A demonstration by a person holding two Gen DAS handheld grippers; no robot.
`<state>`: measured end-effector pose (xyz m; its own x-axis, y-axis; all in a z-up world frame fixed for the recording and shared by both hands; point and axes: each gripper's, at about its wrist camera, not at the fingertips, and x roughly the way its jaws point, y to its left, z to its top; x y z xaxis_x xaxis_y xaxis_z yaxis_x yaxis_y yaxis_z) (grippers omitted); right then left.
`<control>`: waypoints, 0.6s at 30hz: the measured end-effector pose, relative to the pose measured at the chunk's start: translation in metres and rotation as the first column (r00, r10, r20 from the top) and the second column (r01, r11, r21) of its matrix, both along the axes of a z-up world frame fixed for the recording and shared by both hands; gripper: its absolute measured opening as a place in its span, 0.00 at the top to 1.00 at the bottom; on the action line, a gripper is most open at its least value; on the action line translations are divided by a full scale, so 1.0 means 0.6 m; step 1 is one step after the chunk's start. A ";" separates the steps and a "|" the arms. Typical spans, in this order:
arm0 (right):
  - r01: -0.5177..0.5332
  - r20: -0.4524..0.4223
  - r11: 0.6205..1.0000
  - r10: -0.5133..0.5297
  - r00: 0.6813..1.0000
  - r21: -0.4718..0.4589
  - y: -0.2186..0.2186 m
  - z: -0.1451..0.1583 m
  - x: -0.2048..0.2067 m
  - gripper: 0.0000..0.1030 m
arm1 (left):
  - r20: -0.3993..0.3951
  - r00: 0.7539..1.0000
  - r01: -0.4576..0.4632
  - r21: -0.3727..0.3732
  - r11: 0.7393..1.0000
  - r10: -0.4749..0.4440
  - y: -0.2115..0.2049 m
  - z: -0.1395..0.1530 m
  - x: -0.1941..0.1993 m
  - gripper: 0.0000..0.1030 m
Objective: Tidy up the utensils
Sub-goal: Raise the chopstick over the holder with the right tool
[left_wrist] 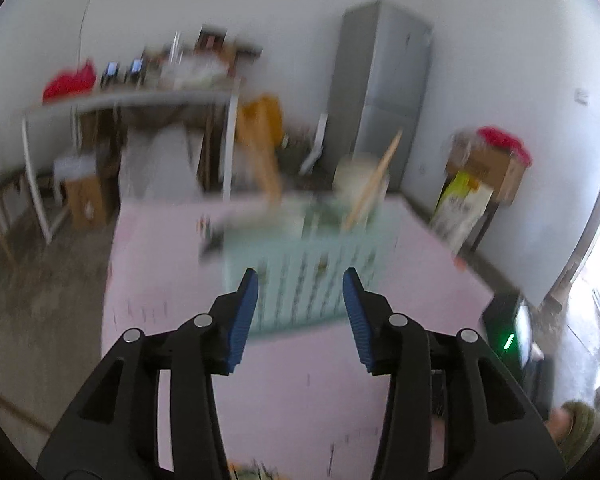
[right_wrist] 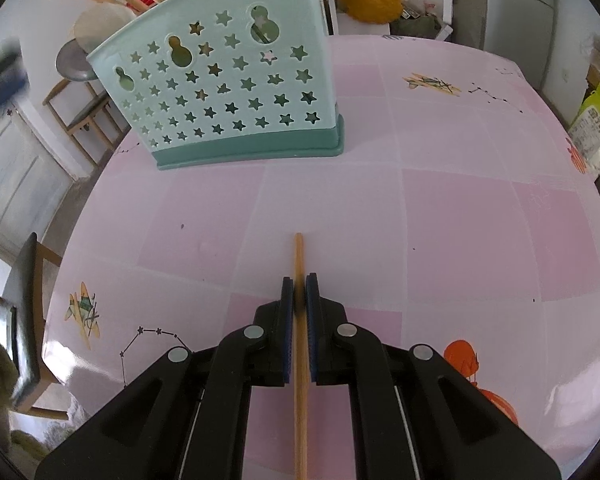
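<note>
Pink checked tablecloth fills the blurred left wrist view; the left gripper gapes wide, empty, facing the mint-green perforated plastic utensil basket at centre frame.

Right wrist view: the right gripper pinches a thin, light, stiff wooden chopstick along its shaft, lower centre; it looks smooth and could twist, so hold nearer the middle.

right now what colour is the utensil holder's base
Darker teal green, under the pale mint utensil holder body; clearest in the right wrist view.
</note>
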<state>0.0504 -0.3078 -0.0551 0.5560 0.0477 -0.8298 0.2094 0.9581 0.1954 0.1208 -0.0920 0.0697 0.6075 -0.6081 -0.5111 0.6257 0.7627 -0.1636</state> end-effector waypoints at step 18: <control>0.017 0.224 0.999 -0.026 0.974 0.045 -0.028 0.155 -0.040 0.94 | -0.178 0.981 -0.041 0.178 0.983 0.074 0.013 -0.137 0.005 0.60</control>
